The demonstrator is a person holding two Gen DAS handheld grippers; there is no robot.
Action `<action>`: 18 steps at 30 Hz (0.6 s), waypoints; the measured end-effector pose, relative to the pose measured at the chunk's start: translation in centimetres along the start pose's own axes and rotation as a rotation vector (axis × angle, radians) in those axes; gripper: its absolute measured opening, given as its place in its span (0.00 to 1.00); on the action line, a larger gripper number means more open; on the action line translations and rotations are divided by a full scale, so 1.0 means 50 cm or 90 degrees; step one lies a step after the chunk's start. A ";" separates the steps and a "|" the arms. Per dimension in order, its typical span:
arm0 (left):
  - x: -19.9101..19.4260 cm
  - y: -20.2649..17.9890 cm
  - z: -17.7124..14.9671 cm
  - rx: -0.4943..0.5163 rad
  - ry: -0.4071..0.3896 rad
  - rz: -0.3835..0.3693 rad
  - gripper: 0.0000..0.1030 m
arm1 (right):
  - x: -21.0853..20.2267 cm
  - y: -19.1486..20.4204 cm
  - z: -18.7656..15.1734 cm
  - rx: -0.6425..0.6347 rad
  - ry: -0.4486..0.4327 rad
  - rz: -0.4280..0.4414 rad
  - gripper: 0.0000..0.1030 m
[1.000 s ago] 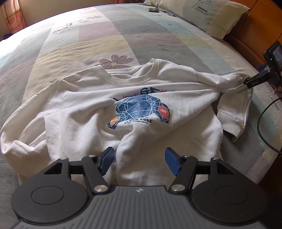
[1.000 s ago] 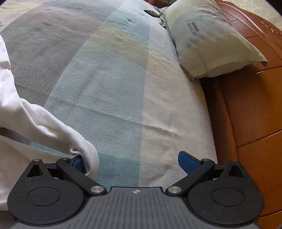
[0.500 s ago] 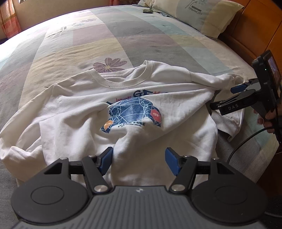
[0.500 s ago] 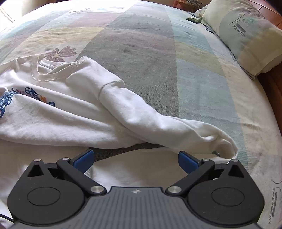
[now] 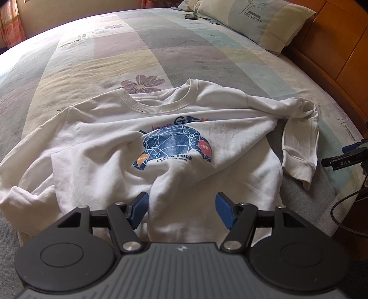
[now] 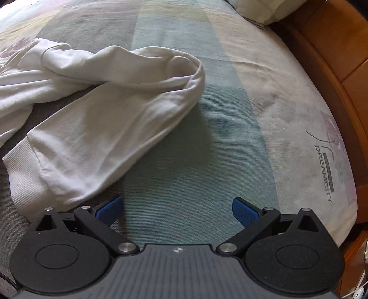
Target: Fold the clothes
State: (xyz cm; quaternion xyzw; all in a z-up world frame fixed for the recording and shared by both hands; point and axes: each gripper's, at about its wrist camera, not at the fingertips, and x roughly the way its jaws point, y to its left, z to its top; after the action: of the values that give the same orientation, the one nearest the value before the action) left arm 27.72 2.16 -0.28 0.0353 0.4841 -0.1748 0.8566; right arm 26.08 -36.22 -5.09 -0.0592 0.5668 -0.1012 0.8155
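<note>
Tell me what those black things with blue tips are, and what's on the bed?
They are two grabbing tools, like big tweezers, and a person holds one in each hand. Each tool carries a camera looking along its blue fingers, so one picture comes from the left gripper and one from the right gripper. A white sweatshirt with a blue print lies rumpled on the bed, and a pillow sits at the top. One sleeve is bent back on itself. Both tools are open. Neither holds anything.
</note>
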 end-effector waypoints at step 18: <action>-0.014 -0.008 0.003 0.001 -0.012 0.036 0.63 | 0.002 0.177 0.070 -0.089 -0.109 0.060 1.00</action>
State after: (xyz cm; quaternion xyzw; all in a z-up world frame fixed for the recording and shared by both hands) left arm 27.38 1.94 0.44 0.0482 0.4747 -0.1509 0.8658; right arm 30.26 -27.70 -5.82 -0.0979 0.5029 -0.0178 0.8586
